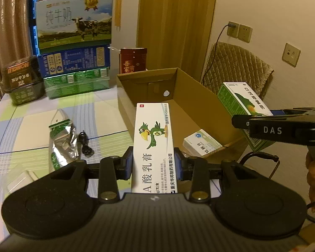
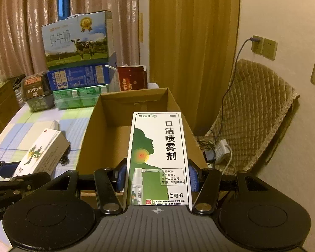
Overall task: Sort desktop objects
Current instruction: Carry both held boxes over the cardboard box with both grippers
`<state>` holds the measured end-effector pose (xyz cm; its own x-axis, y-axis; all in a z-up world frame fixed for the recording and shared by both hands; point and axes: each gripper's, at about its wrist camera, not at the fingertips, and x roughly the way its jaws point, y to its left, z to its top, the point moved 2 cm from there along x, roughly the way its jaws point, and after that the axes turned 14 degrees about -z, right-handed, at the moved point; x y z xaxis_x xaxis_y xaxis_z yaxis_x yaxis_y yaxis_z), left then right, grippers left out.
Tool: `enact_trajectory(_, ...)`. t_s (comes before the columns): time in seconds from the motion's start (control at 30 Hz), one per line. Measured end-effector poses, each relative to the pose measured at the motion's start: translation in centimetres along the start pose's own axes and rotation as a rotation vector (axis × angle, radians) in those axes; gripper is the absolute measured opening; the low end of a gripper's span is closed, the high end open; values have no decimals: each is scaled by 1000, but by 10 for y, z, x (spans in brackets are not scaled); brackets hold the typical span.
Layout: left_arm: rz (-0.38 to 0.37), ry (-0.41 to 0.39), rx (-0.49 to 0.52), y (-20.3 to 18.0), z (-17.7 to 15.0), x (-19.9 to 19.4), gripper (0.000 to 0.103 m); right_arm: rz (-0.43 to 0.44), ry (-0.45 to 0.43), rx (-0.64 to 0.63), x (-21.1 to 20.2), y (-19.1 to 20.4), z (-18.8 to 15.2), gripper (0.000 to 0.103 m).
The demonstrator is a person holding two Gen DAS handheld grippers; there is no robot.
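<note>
Left claw (image 1: 153,163) clamped on a white ointment carton (image 1: 154,140) with a green bird, held over the near edge of the open cardboard box (image 1: 147,84). Right claw (image 2: 157,177) clamped on a green-and-white throat-spray carton (image 2: 158,155), above the same box. One small white carton (image 1: 201,142) lies inside; a foil pouch (image 1: 62,140) and black cable (image 1: 85,145) sit on the checked tabletop (image 1: 21,132).

White parrot-printed ointment box (image 1: 153,145) and green-white throat-spray box (image 2: 157,157) are held lengthwise above the open cardboard carton (image 1: 199,96).
</note>
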<state>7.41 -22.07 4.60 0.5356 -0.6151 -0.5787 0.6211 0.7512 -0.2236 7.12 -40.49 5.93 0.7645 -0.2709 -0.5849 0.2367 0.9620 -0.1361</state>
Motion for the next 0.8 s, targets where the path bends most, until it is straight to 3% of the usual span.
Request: enact_trajectory(0.8,-35,28,-36,-7,32,61,33,23,36,7,50,-22,17,53)
